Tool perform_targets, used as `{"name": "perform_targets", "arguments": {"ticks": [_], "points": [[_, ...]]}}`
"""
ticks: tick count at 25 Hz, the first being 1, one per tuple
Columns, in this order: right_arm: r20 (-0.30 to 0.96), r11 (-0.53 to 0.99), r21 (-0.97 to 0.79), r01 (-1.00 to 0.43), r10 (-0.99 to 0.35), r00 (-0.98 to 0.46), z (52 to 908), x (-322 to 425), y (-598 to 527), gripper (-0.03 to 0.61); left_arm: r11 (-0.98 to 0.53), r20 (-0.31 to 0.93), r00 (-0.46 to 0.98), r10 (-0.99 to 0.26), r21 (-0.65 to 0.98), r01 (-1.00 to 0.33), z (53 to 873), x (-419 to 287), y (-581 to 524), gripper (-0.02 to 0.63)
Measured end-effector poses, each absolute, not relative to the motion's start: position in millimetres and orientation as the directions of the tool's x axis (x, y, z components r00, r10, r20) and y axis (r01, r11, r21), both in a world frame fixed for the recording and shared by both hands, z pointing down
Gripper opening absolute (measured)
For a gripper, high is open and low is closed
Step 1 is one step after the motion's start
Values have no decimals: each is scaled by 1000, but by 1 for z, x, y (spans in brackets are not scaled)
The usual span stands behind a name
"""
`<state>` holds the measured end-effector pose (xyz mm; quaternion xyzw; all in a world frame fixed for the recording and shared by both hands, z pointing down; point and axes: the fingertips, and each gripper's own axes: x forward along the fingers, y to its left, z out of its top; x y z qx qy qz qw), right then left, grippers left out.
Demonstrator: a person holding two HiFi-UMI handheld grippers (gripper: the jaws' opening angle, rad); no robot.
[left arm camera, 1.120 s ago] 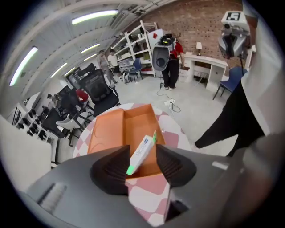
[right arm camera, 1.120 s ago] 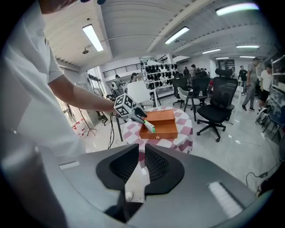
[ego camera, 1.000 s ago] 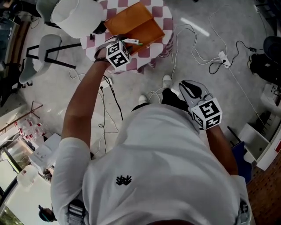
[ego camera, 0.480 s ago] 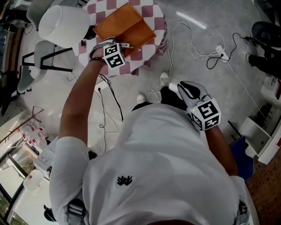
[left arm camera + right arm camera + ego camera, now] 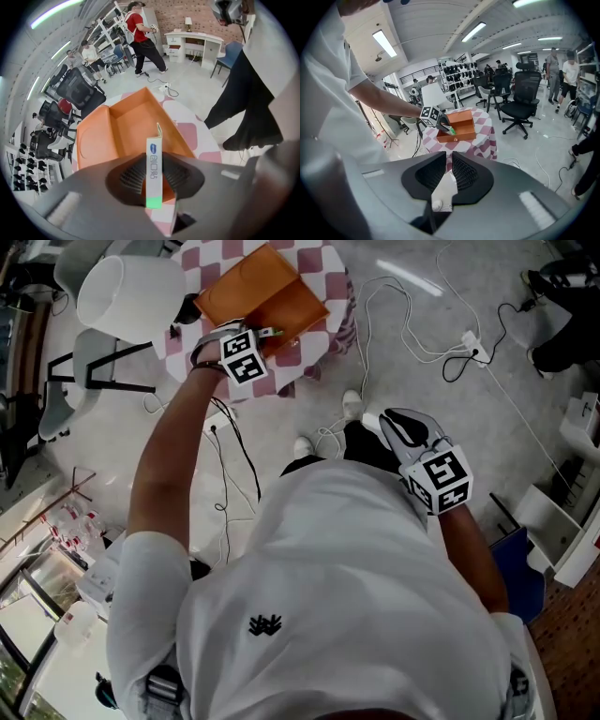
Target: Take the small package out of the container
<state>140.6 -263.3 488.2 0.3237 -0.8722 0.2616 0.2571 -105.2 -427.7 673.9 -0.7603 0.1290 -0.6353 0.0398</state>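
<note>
An open orange container point(image 5: 272, 292) lies on a round table with a pink-and-white checked cloth point(image 5: 319, 259). My left gripper point(image 5: 265, 332) reaches over the container's near edge. A small package point(image 5: 153, 173), a narrow white box with a green end, stands upright between its ribbed pads point(image 5: 133, 176). The jaws are closing and the pads touch both sides of the box. The inside of the container point(image 5: 126, 126) beyond the box looks bare. My right gripper point(image 5: 398, 423) hangs low by my hip, far from the table, shut with nothing in it. From there the container point(image 5: 459, 124) and the package point(image 5: 451, 131) show small.
A white chair point(image 5: 131, 292) stands at the table's left. Cables point(image 5: 403, 324) and a power strip point(image 5: 472, 341) lie on the floor to the right. Black office chairs point(image 5: 520, 93) stand behind the table, and people point(image 5: 140, 33) are farther off.
The left gripper stays at the container's near edge with the package between its jaws. The head view has shifted slightly. The right gripper has not moved.
</note>
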Motion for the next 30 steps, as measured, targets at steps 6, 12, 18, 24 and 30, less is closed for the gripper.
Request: {"name": "perform_targets", "arguments": {"ticks": [6,12,18,24,30], "points": [[608,660,-280,-697,-441,-661,483,139,-260,40,-949,938,214,-272,-224,-222,647,-97,-429,156],[593,678,-271,-683,-442,-673,479,127,-253,40,-914,903,292,-315,-206,-349,605,-91,-425,155],[573,693,-274,-667,-440,-692,471,109,-245,40,-850,837,401,-371,-132,-510,555,-91,-414,155],[559,707,-252,-660,-450,-696,465,93,-230,38,-784,770,476,-425,-50,-619,507,-97,-377,155],[538,726,-229,-648,-461,-706,456,72,-212,37,-726,695,508,-509,-29,-687,468,-114,-336,155]]}}
